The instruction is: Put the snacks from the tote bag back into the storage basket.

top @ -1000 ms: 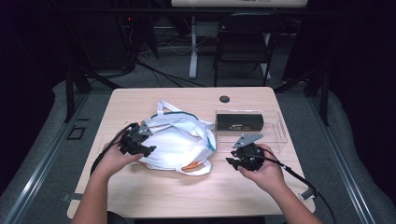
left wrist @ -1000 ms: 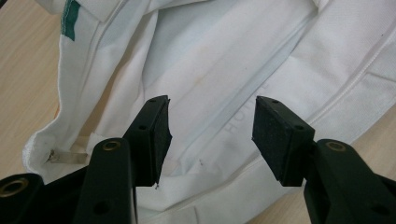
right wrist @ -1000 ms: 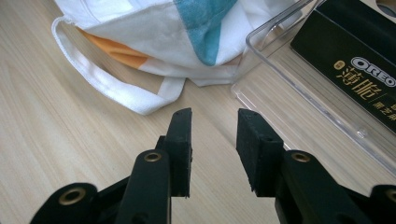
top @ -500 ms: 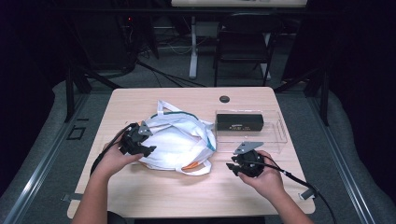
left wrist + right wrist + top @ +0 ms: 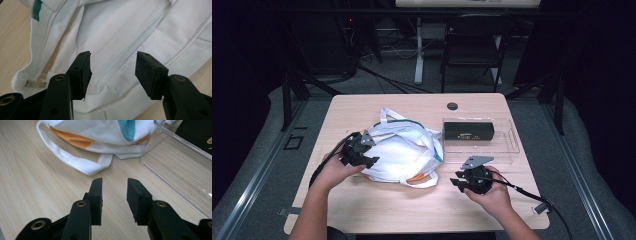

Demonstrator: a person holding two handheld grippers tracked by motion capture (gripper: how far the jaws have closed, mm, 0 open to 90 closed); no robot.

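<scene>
Both grippers stand open on nothing: left gripper [image 5: 112,72] wide over the soft, light cloth bag [image 5: 404,152], right gripper [image 5: 114,200] narrower; its strap [image 5: 75,161] looks easiest to pinch

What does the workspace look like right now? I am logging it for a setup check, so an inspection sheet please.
Surface: light wooden table, with a black round grommet near its far edge.
Job's things: white tote bag, crumpled, with teal and orange trim.
Clutter: clear plastic tray holding a black box.
Grippers: left hand-held gripper open over the bag fabric; right hand-held gripper open above bare wood, apart from the bag.
Cables: black cable trailing from the right hand-held gripper.
Surroundings: dark room, folding chair behind the table.
</scene>
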